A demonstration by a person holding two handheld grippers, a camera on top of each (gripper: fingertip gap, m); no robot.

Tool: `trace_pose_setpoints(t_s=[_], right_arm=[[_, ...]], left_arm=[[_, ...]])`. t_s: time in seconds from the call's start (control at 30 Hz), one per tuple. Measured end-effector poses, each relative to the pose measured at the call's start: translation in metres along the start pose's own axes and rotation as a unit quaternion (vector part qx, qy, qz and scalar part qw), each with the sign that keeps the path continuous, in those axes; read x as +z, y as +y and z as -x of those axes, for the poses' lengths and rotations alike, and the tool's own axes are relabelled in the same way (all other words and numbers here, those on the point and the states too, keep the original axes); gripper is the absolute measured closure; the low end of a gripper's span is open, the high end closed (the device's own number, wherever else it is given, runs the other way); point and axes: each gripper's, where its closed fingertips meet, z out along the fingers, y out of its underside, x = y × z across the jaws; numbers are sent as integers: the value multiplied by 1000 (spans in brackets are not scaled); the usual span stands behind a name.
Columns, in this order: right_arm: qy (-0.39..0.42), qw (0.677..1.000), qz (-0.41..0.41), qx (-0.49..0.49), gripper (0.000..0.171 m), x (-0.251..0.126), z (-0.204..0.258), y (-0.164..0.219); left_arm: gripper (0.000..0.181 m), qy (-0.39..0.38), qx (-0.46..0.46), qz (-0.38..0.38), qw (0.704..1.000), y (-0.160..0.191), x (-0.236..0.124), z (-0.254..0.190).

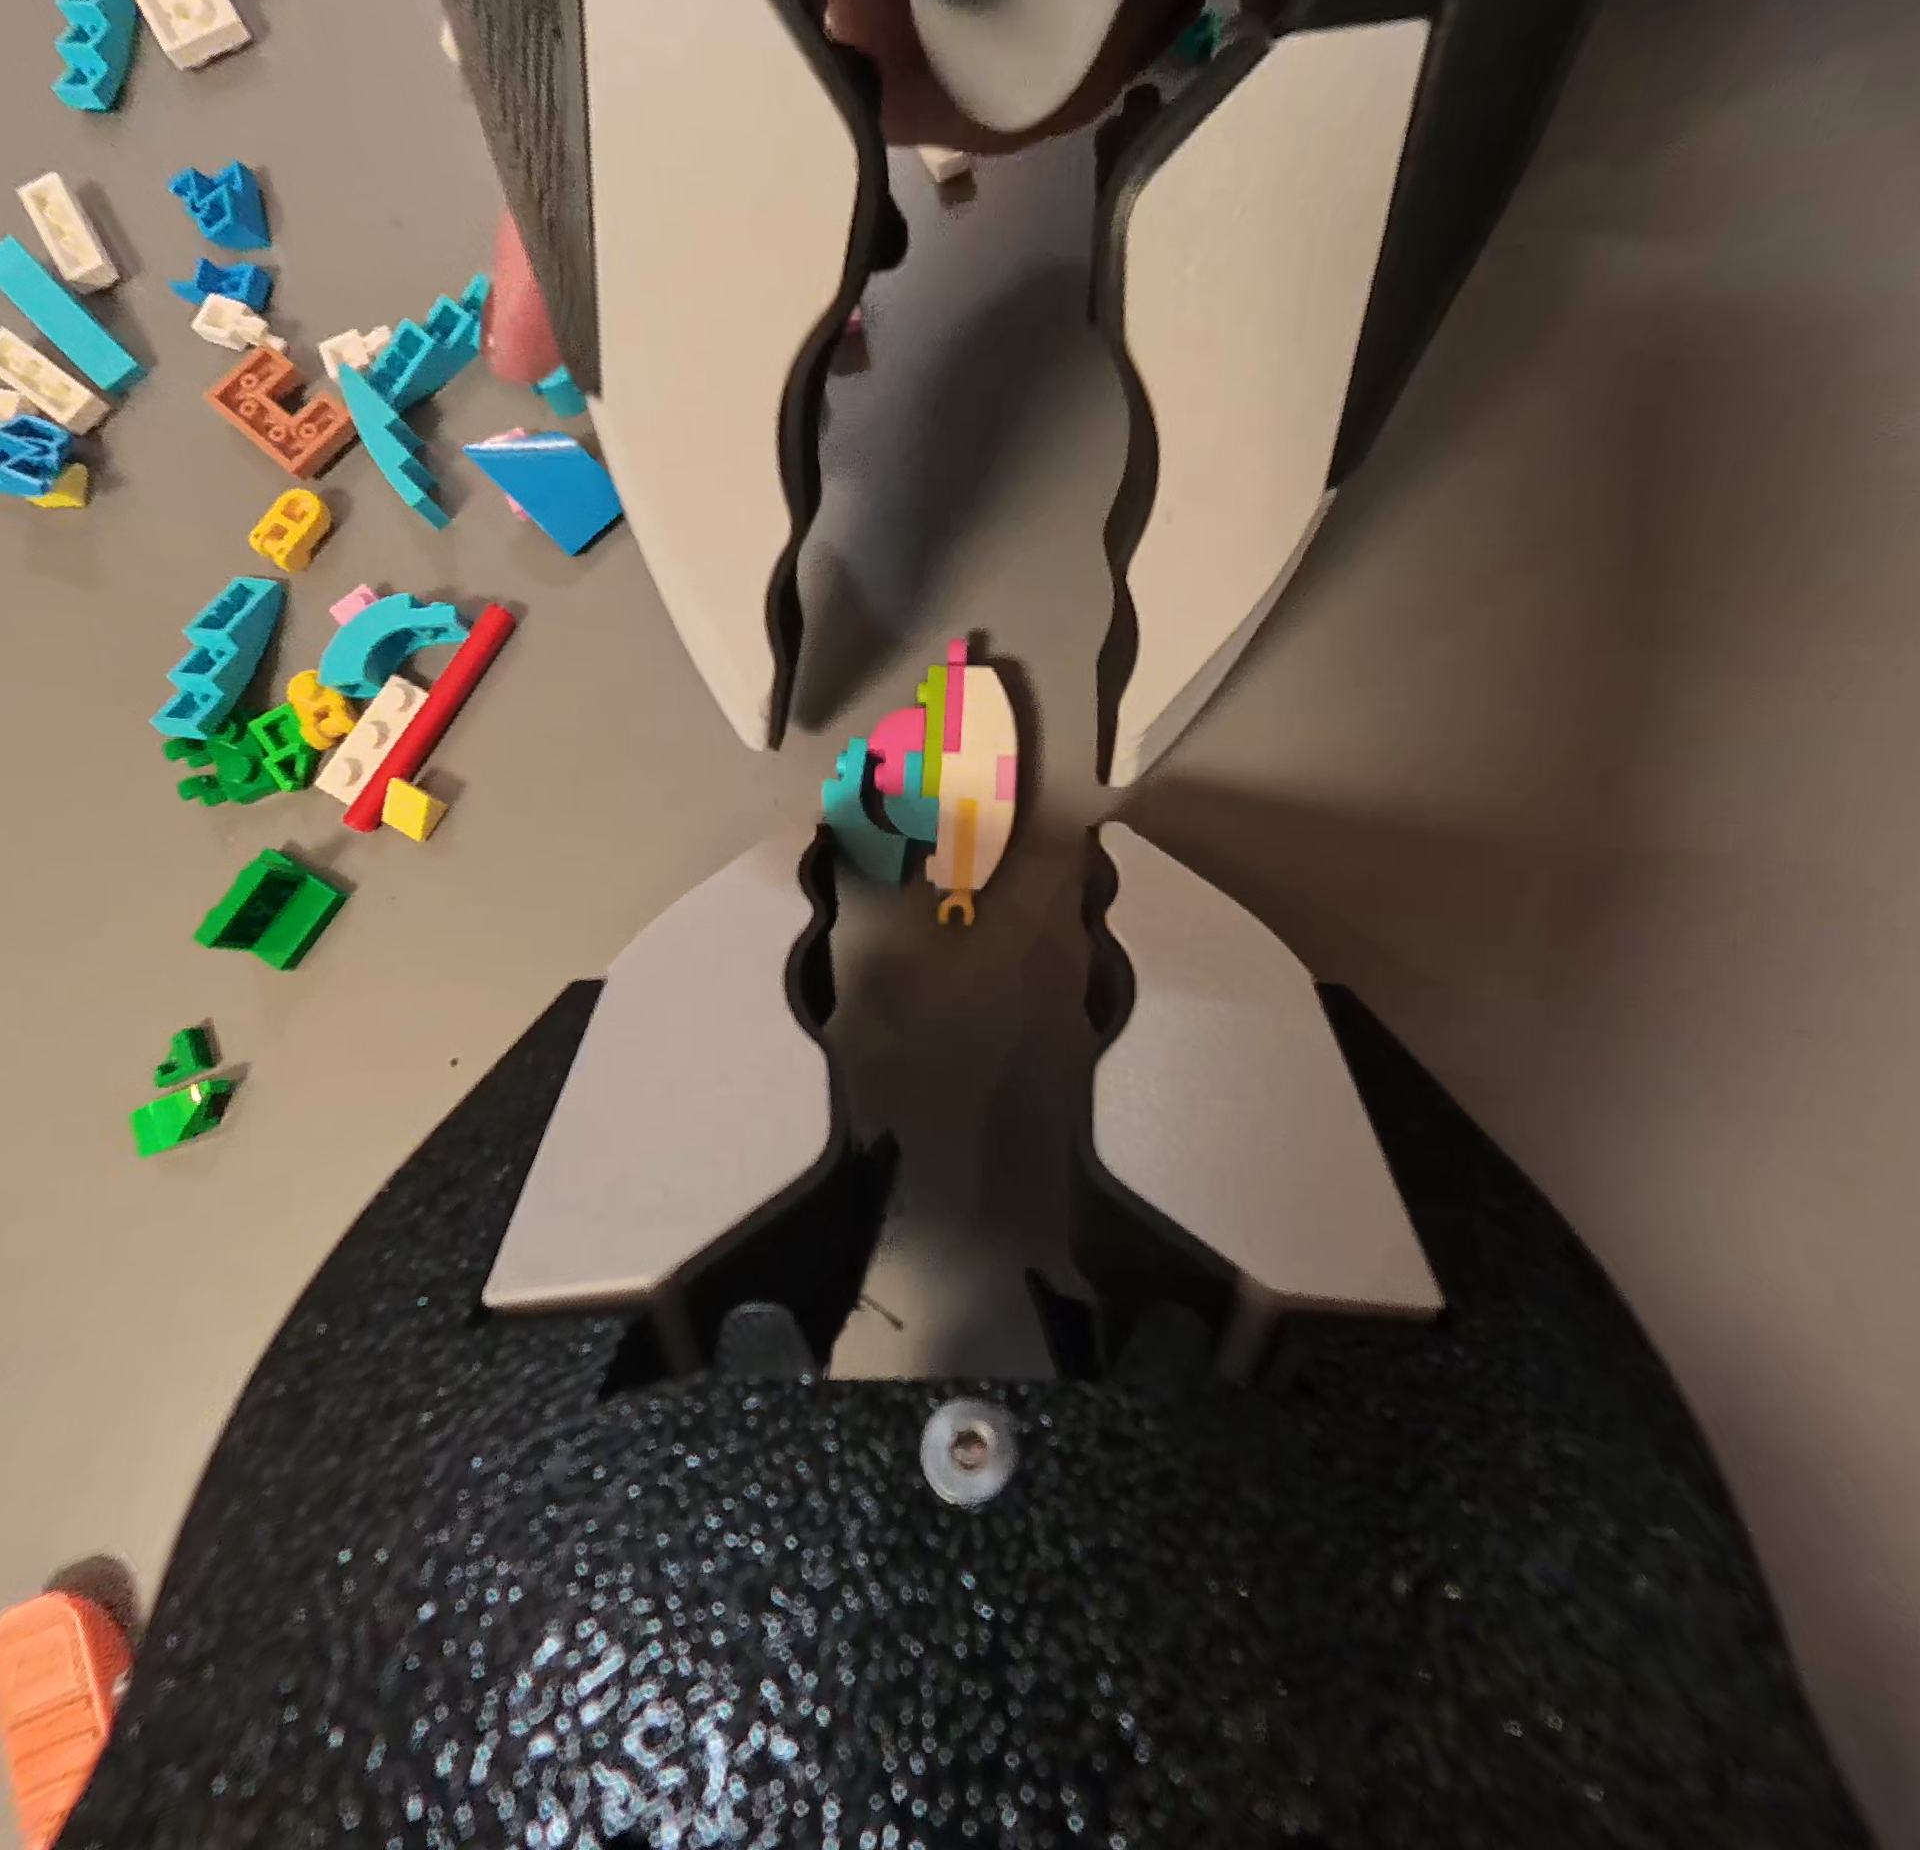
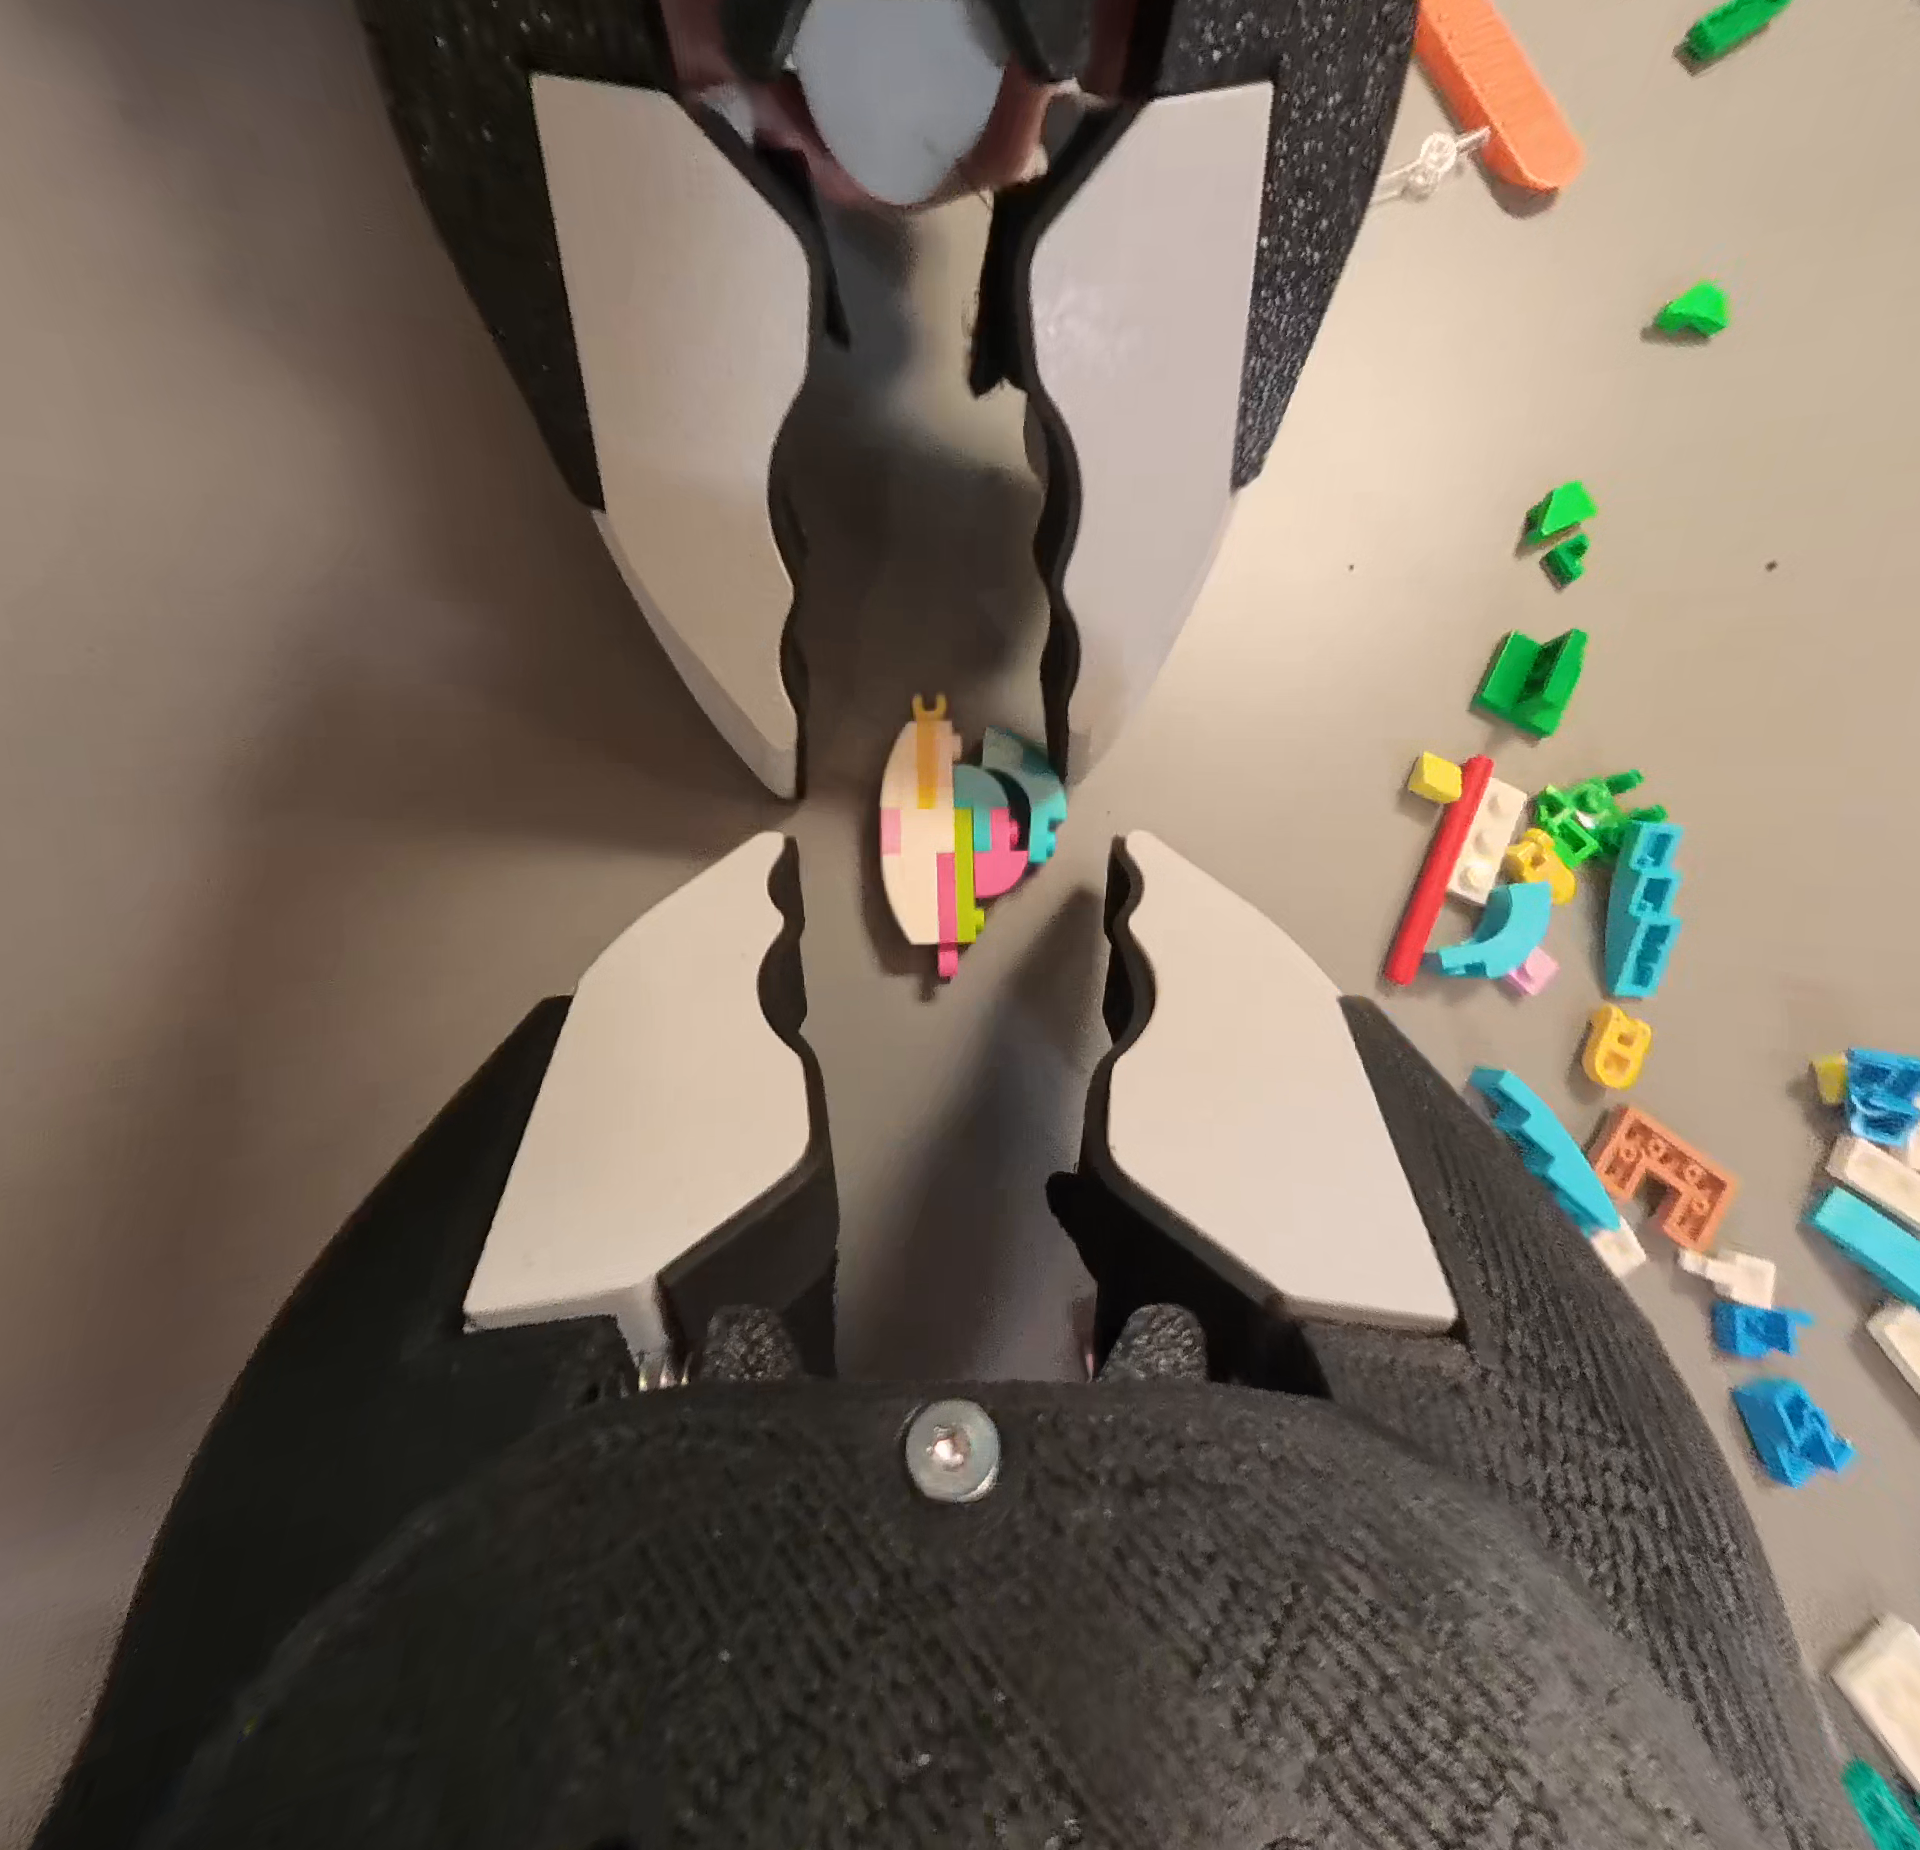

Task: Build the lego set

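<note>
A small lego assembly (image 1: 977, 761), a white oval plate with pink, lime, teal and yellow pieces, lies on the grey table; it also shows in the right wrist view (image 2: 920, 855). My left gripper (image 1: 951, 839) is open, its tips on either side of the assembly's near end. My right gripper (image 2: 956, 844) is open too and faces the left one from the opposite side, tips nearly meeting. The right gripper (image 1: 940, 756) shows at the top of the left wrist view, the left gripper (image 2: 935, 774) at the top of the right wrist view. Neither holds anything.
Loose bricks lie to one side: a red rod (image 1: 431, 720) (image 2: 1439, 865), a green brick (image 1: 270, 907) (image 2: 1532, 683), a brown L-shaped plate (image 1: 281, 413) (image 2: 1662, 1172), and several teal, blue, white and yellow pieces. An orange tool (image 2: 1496, 86) lies beyond them. The grippers are tip to tip, or close to it. About 6 centimetres separates my right fingertips from the red rod (image 2: 1439, 865). My left wrist view (image 1: 430, 707) looks at it from another angle.
</note>
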Motion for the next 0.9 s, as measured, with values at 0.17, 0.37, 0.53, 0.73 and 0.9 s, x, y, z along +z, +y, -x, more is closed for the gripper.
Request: trace_pose_setpoints(t_s=[0.17,0.37,0.53,0.73,0.9], right_arm=[[-30,1000,-2,2,124,4,1,-1],[-40,999,-3,-1,141,3,5,-1],[-26,1000,0,-6,141,2,5,0],[-23,1000,-8,-8,140,1,6,0],[-48,999,-1,17,141,1,8,2]], left_arm=[[148,-2,-1,-2,1000,0,-1,1],[156,0,8,-7,1000,-1,0,-1],[156,-3,15,-12,1000,-1,0,-1],[157,-10,31,-17,999,-2,0,-1],[158,-11,41,-16,999,-3,0,-2]])
